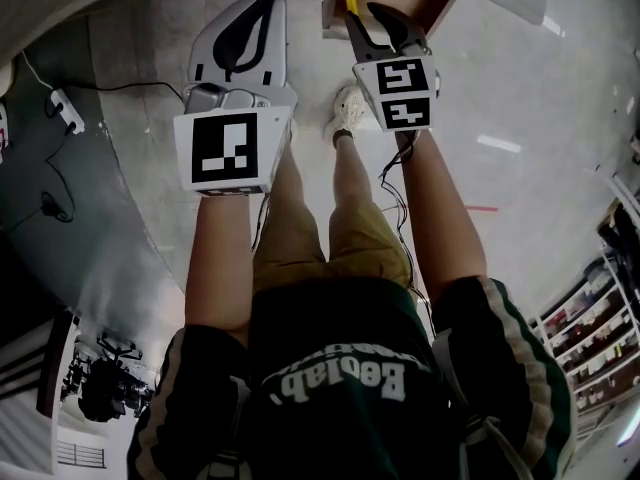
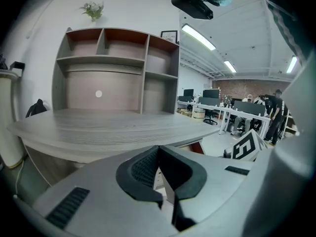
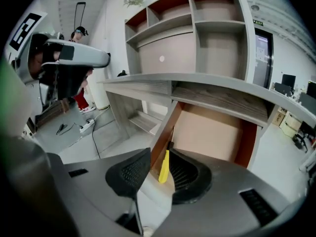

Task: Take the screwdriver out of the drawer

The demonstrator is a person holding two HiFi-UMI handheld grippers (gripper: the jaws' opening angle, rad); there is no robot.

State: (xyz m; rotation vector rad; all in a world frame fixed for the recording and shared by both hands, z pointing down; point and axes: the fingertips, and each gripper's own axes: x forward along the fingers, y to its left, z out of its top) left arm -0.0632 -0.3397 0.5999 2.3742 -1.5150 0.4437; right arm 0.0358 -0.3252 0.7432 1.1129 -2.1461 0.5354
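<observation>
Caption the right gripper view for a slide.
Open right gripper lined up on the yellow screwdriver inside the open drawer.

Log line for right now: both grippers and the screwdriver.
left gripper: shut, empty | right gripper: open, lined up on screwdriver | screwdriver: yellow handle, lying in open drawer, not gripped
</observation>
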